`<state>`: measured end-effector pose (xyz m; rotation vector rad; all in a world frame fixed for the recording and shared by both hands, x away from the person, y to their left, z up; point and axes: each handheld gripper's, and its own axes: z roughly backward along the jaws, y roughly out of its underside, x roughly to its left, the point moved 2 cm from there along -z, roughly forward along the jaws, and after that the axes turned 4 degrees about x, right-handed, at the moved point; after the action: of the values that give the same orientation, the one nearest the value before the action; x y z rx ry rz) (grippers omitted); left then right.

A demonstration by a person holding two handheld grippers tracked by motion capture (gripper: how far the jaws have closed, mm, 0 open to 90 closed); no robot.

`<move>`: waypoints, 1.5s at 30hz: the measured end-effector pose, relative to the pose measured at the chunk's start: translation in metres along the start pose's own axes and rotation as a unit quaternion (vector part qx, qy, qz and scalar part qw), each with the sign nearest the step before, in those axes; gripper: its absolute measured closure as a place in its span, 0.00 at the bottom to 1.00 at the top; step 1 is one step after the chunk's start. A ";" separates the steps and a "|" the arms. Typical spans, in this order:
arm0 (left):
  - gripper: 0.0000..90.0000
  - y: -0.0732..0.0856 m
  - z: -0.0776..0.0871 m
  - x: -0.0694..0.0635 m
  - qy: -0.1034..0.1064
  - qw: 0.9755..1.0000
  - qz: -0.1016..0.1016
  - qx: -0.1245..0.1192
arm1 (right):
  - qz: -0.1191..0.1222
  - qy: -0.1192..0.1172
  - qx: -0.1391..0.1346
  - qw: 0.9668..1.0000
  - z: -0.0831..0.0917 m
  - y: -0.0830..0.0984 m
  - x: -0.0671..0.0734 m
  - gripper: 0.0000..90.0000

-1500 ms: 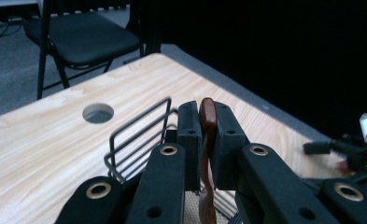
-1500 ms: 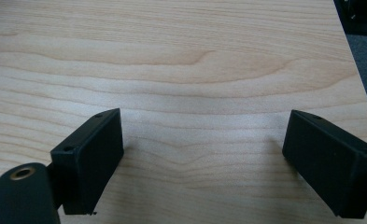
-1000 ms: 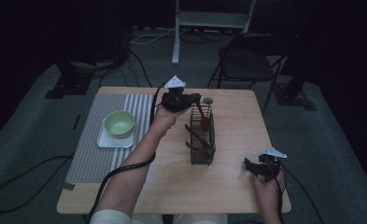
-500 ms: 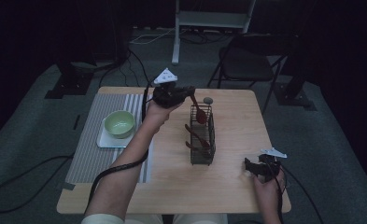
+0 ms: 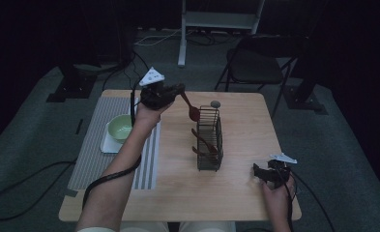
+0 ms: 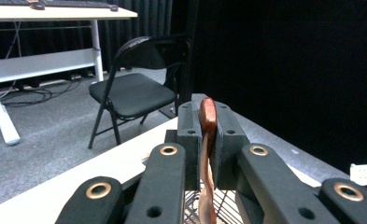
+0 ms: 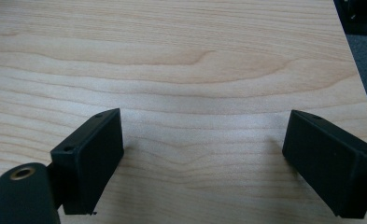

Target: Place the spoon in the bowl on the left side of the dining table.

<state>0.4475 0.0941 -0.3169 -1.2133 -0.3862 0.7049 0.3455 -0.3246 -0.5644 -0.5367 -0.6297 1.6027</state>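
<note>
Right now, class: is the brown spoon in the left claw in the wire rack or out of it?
Out. The left claw holds the brown spoon by its handle, its bowl hanging above the wire rack.

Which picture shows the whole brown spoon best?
The high view: the wooden spoon shows from handle to bowl, held by the left gripper above the wire rack. The left gripper view shows just its handle pinched between the jaws. The right gripper view looks at the table.
</note>
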 end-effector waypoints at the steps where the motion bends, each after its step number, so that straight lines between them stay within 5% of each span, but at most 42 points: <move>1: 0.93 0.000 0.000 0.000 0.000 1.000 0.000 0.000 | 0.000 0.000 0.000 1.000 0.000 0.000 0.000 0.13; 11: 0.93 0.006 0.019 0.009 -0.028 1.000 0.006 -0.003 | 0.000 0.000 0.000 1.000 0.000 0.000 0.000 0.13; 18: 0.93 0.030 0.036 0.032 -0.063 0.997 0.032 0.003 | -0.001 0.000 0.000 1.000 0.000 0.000 0.000 0.13; 29: 0.93 0.045 0.058 0.048 -0.093 0.995 0.038 0.009 | 0.000 0.000 0.001 1.000 0.000 0.000 0.000 0.13; 45: 0.93 0.071 0.101 0.078 -0.153 0.987 0.054 0.008 | 0.000 0.000 0.000 1.000 0.000 0.000 0.000 0.13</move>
<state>0.4215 0.2311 -0.3584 -1.1183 -0.5707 0.9910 0.3455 -0.3245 -0.5644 -0.5361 -0.6293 1.6023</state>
